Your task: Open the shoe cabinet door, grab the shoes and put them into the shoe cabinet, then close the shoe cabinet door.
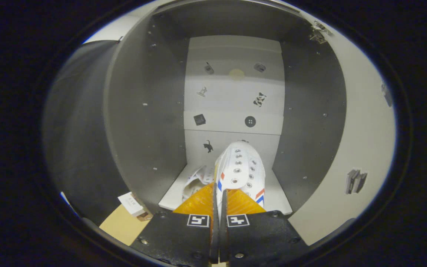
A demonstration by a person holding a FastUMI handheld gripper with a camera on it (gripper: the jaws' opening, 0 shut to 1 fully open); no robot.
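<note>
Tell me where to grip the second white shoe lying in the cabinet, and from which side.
The gripper is shut on the white sneaker. The second shoe lies left of it on the cabinet floor. Probably take its near rim edge, coming straight in from the open front; the side wall crowds its left.

Matt, smooth grey panels inside the cabinet (pixel 139 111); shiny metal hinge (pixel 319 31); smooth white shoe (pixel 241 167), metal eyelets, pinched by the hand-held gripper (pixel 219 200).

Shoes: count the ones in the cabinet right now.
2. One white shoe is pinched in the shut claw over the cabinet floor; a second shoe lies left of it, partly hidden. Others may be concealed.
</note>
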